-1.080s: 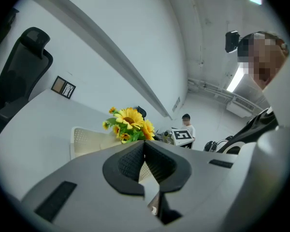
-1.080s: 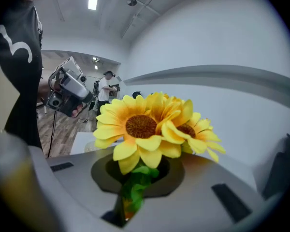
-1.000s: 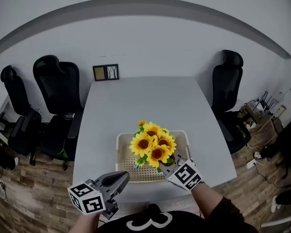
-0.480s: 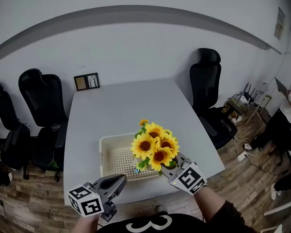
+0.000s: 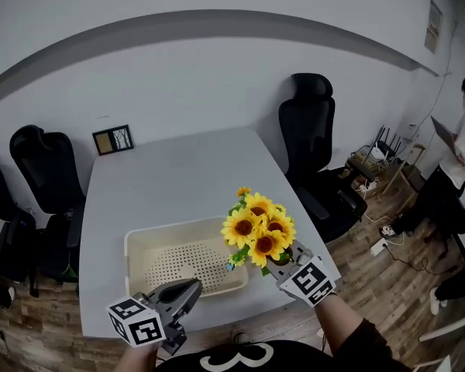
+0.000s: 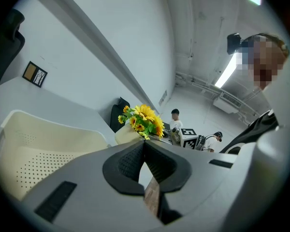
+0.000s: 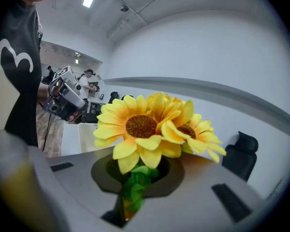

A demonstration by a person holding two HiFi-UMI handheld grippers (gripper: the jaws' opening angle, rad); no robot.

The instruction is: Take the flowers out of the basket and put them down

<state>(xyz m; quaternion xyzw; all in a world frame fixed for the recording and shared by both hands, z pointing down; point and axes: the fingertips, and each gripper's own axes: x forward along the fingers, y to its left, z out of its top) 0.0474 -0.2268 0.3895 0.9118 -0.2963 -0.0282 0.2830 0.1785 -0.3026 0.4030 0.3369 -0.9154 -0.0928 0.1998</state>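
Since a second ago, flowers (image 5: 260, 231) carried rightward, now clear of basket (image 5: 139, 242), just past its right end, above table (image 5: 178, 169) near its front right corner. Person's right gripper (image 5: 281, 260) clamped on green stems, forearm reaching forward, blooms upright. Person's left gripper (image 5: 192, 289) with jaws together, empty, roughly level at table's front edge.

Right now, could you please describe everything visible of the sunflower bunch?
The sunflower bunch looks artificial: several yellow blooms with brown centres, one small orange bud on top, green leaves, bright green stems. It stands upright, stems clamped in the shut right gripper, the only thing touching it. In the head view it is out of the cream basket, just past its right end.
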